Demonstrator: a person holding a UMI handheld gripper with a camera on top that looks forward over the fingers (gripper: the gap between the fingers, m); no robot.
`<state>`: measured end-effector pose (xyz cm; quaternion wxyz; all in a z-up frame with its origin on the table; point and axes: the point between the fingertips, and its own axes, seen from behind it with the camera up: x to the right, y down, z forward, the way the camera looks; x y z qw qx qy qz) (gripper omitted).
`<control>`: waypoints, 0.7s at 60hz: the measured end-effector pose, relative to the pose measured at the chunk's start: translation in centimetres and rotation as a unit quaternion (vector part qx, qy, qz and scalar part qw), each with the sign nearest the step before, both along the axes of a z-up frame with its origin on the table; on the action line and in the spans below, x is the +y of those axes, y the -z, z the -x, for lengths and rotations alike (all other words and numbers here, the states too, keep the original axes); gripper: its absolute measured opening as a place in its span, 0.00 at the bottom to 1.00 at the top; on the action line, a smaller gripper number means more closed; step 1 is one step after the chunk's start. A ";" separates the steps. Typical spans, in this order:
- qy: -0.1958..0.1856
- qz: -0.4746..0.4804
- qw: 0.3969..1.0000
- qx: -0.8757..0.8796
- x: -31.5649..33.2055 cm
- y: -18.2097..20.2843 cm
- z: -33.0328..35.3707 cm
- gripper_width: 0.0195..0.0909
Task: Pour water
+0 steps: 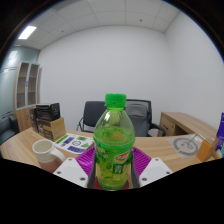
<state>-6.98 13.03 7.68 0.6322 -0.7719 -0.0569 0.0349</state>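
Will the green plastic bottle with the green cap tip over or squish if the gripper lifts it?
The green plastic bottle with the green cap is tall and narrow, so it probably tips easily. It looks mostly full, so likely heavy. The gripper fingers hug it; thin plastic may dent slightly.

There is one view, from a wide-angle camera riding on the gripper (112,172) and facing forward along its two fingers. It sits low and very near the green bottle (113,143), with the table (170,150) and office wall beyond.
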 end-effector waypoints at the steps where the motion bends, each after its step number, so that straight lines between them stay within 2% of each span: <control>1: -0.001 0.004 1.000 0.002 -0.1 0.0 0.0 0.48; 5: -0.006 0.026 1.000 0.000 -0.7 0.2 0.0 0.55; 10: 0.009 0.040 0.999 0.009 -2.5 -0.3 -0.3 0.80; 13: 0.019 0.044 0.999 0.004 -4.2 -1.0 -0.4 0.88; 23: 0.055 0.097 0.994 -0.006 -12.3 -2.5 1.1 0.89; 32: 0.089 0.125 0.988 0.010 -18.5 -6.3 3.4 0.91; 42: 0.126 0.108 0.986 0.022 -22.0 -11.9 4.8 0.91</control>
